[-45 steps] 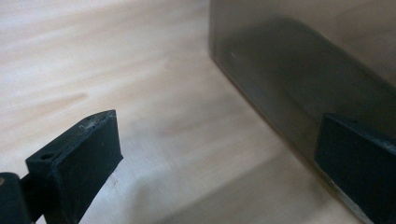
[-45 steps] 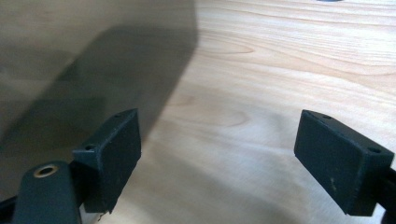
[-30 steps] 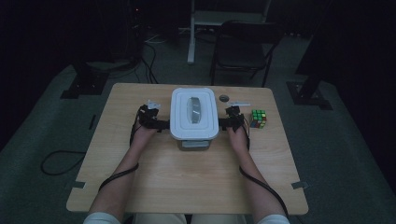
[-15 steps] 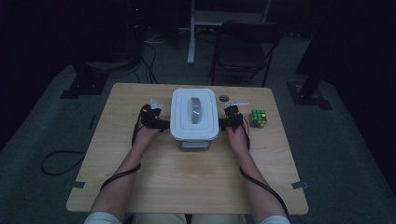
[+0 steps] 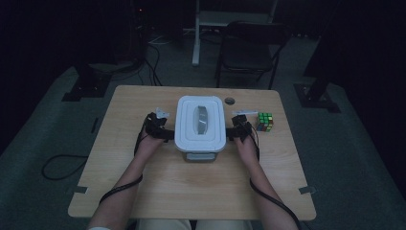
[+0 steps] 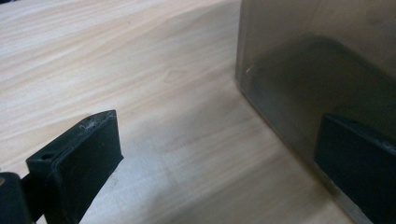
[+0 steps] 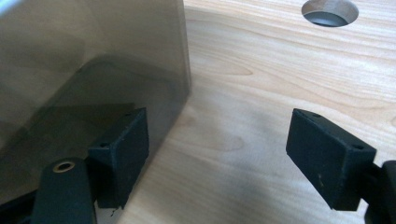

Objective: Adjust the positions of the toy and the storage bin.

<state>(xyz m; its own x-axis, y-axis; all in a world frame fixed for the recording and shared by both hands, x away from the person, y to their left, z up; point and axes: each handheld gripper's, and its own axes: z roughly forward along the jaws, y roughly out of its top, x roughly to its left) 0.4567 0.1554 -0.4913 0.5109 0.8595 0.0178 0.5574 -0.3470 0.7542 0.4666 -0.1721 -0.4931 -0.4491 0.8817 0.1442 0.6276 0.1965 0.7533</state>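
High view: a white lidded storage box (image 5: 200, 123) is seen standing at the middle of the wooden table (image 5: 191, 191), its lid seated and a grey handle recessed in the top. The left claw (image 5: 165, 132) is placed against the box's left side and the right claw (image 5: 231, 133) against its right side, each held by a hand with a cable trailing back along the forearm. A Rubik's cube (image 5: 265, 121) is noted just beyond the right claw, apart from the box. A round cable hole (image 5: 230, 101) is cut in the table behind the box.

Left gripper view: the jaws are found well apart. One jaw lies against the translucent wall of the box (image 6: 327, 70); the other stands over bare table (image 6: 140, 70). Nothing is clamped.

Right gripper view: the jaws are likewise spread. One jaw rests against the box wall (image 7: 93, 56), the other over open wood, with the cable hole (image 7: 330, 11) at the upper edge. No grip is made.

Assessment: the box is judged to be pressed or bracketed from both sides, as for a two-sided lift or shift. The box sits flat on the table, so the approach appears complete, while any lift or relocation is judged not yet done.
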